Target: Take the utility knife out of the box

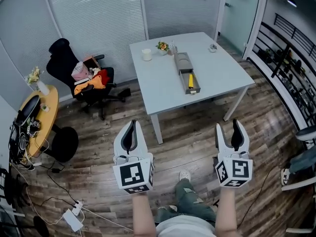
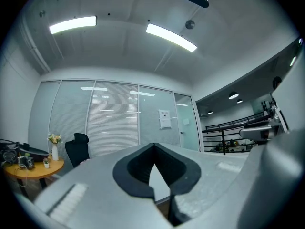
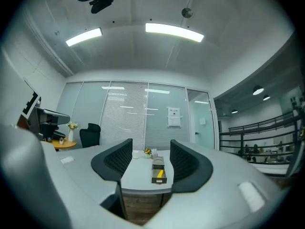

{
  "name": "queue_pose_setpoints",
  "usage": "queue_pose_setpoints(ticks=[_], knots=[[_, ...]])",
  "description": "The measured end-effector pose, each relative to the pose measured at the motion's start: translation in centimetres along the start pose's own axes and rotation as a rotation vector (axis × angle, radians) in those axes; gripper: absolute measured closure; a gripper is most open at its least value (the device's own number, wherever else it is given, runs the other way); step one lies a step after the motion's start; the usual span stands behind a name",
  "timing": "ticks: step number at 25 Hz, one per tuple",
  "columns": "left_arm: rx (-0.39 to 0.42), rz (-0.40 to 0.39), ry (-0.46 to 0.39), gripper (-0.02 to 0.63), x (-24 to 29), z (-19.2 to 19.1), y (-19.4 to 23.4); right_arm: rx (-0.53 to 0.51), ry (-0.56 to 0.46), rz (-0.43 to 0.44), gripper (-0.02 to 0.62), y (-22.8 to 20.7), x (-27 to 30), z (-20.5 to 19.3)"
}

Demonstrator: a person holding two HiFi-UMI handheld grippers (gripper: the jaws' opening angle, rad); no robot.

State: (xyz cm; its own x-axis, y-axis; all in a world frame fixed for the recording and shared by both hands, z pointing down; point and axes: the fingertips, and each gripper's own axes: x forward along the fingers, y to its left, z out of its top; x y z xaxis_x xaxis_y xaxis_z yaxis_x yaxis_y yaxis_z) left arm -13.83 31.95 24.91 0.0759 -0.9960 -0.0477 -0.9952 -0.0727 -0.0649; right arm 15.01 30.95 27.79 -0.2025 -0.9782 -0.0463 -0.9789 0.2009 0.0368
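Here's the white table (image 1: 163,85), well ahead of both grippers, which hang over the wooden floor short of its near edge. On it lies the grey box (image 1: 184,63), long and narrow. Its length runs straight away from the person and its open end faces back this way. In that open end sits the yellow utility knife (image 1: 190,81), lying along the same line as the box. The right gripper (image 1: 228,130) has its jaws spread and nothing between them, and its own view frames the box (image 3: 158,166) and knife (image 3: 161,176) squarely in the gap. The left gripper (image 1: 132,124) has its jaws closed together, empty, and sits farther off to the side. The right looks better placed: reach straight forward, then down along the knife's length.
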Motion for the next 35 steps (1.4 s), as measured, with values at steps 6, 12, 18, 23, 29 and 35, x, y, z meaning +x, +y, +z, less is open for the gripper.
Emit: queue_pose_setpoints(ticks=[6, 12, 18, 23, 29, 35], knots=[[0.007, 0.061, 0.005, 0.606, 6.7, 0.3, 0.1, 0.002, -0.002, 0.041, 0.334, -2.5, 8.3, 0.0], [0.005, 0.104, -0.006, 0.606, 13.9, 0.8, -0.4, 0.002, -0.003, 0.086, 0.334, -5.0, 16.4, 0.2], [0.014, 0.122, 0.011, 0.606, 19.5, -0.2, -1.5, 0.026, 0.003, 0.113, 0.342, -7.5, 22.3, -1.0], [0.021, 0.132, 0.038, 0.606, 22.5, -1.0, -1.2, 0.039, 0.038, 0.128, 0.342, -8.0, 25.9, -2.4], [0.017, 0.142, 0.059, 0.606, 25.6, -2.1, -0.1, 0.06, 0.072, 0.13, 0.342, -8.2, 29.3, -4.1], [0.009, 0.119, 0.076, 0.606, 30.8, -3.9, 1.2, 0.063, 0.089, 0.121, 0.344, -8.0, 33.9, -5.8]])
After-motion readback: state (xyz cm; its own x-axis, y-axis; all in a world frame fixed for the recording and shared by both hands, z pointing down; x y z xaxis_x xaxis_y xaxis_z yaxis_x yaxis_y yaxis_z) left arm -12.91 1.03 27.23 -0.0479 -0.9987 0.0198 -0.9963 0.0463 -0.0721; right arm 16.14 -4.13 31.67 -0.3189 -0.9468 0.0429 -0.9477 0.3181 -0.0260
